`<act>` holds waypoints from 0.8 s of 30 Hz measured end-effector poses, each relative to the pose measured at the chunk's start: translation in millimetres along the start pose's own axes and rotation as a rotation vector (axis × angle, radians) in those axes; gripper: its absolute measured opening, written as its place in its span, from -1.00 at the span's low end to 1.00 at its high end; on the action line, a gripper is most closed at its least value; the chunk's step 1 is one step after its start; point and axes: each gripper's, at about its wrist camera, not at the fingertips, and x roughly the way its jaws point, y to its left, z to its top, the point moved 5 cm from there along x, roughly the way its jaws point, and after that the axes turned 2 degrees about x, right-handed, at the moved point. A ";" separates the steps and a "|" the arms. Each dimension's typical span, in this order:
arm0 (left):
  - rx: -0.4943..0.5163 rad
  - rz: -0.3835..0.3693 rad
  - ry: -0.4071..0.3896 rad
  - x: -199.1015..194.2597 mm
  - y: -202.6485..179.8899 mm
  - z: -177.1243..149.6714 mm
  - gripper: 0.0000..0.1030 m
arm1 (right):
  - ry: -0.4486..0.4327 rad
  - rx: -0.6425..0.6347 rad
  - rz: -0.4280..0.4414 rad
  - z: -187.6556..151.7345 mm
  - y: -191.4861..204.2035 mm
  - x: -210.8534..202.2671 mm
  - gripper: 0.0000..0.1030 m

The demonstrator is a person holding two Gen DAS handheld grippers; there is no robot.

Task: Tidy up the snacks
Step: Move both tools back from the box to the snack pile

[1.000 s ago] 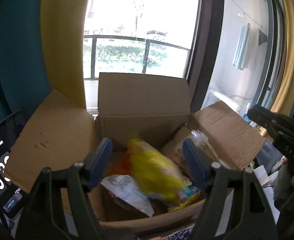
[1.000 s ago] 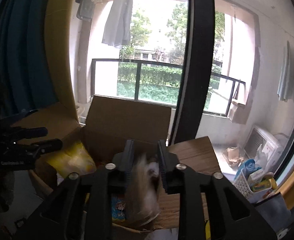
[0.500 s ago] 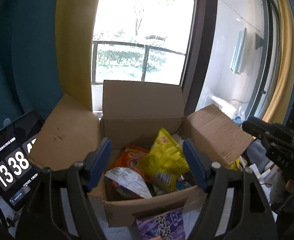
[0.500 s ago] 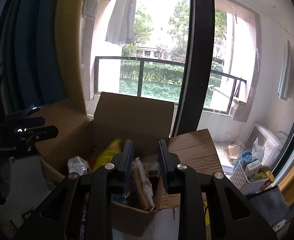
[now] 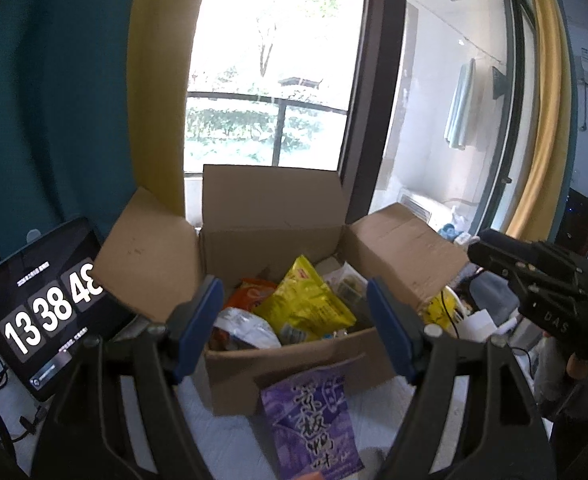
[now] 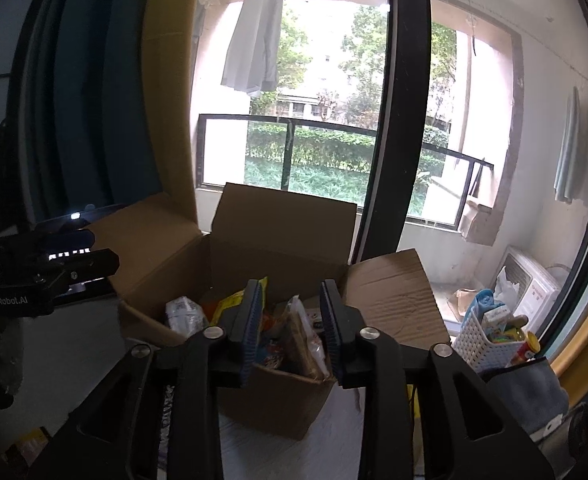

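An open cardboard box [image 5: 270, 236] [image 6: 282, 240] stands on the white table, filled with snacks. A yellow bag [image 5: 305, 308], an orange bag [image 5: 254, 292] and a white bag [image 5: 246, 328] lie inside it. A purple packet [image 5: 313, 420] lies on the table in front of the box. My left gripper [image 5: 294, 304] is open and empty, back from the box's near wall. My right gripper [image 6: 292, 296] has its jaws opening. A clear cracker packet [image 6: 301, 336] shows between the fingers, resting in the box with the pads clear of it. Each gripper shows at the edge of the other's view.
A tablet showing a clock [image 5: 42, 312] leans at the left of the box. A white basket of small items [image 6: 489, 332] and a grey cloth [image 6: 529, 392] sit at the right. Curtains and a dark window frame [image 6: 397, 120] stand behind the box.
Both grippers have drawn back from the box. The yellow bag dropped from the left gripper and settled inside. The right jaws have widened off the cracker packet, which now rests in the box.
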 end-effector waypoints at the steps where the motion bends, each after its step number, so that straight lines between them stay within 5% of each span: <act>1: 0.002 -0.001 -0.001 -2.8 -0.5 -1.4 0.47 | 0.000 0.001 0.003 -1.4 1.9 -2.9 -0.26; 24: -0.004 0.001 0.081 -70.8 6.8 -87.1 0.49 | 0.103 0.033 0.071 -69.0 39.9 -61.4 -0.07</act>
